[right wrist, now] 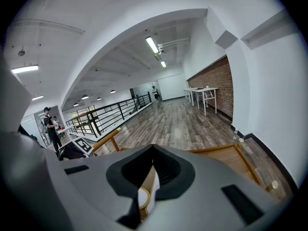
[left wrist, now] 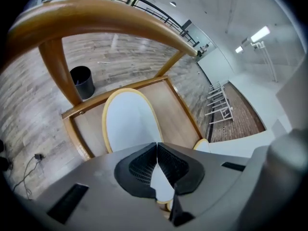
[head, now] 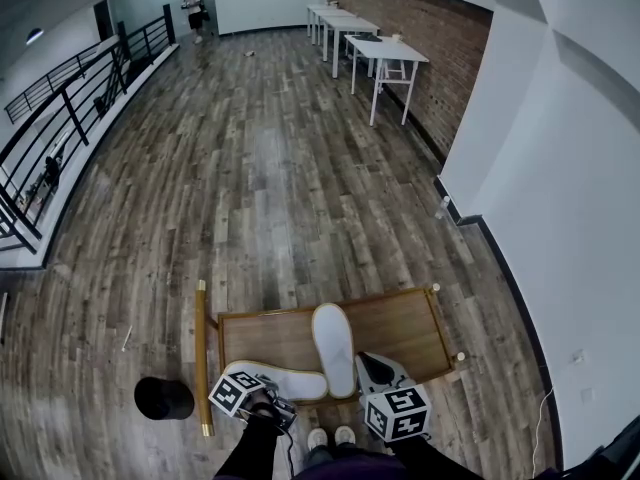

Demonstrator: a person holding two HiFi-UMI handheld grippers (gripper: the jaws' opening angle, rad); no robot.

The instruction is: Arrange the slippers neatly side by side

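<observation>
A low wooden tray table (head: 400,323) with a raised rim and a rounded handle rail (head: 201,358) on its left stands on a grey-brown plank floor (head: 260,188). Two flat white slippers with thin yellow edging lie on it in an L. The crosswise slipper (head: 295,383) runs along the near edge, and its right end meets the side of the lengthwise slipper (head: 333,343), which points away towards the room. The left gripper (left wrist: 157,147) hangs over the crosswise slipper with its jaws closed tip to tip, and white slipper shows through the wedge-shaped gap behind the tips. The right gripper (right wrist: 153,148) sits just beside the near end of the lengthwise slipper, its jaws likewise meeting at the tips, with wood and a yellow-edged sliver of slipper showing in the gap. Each gripper carries a marker cube (head: 398,413) printed with blocky black-and-white square patterns rather than letters. A black bin (head: 163,398) stands on the floor left of the handle rail. Farther off are white tables (head: 375,53) along a brick wall (head: 430,28), a black railing (head: 60,108) and a distant person (head: 194,8).
</observation>
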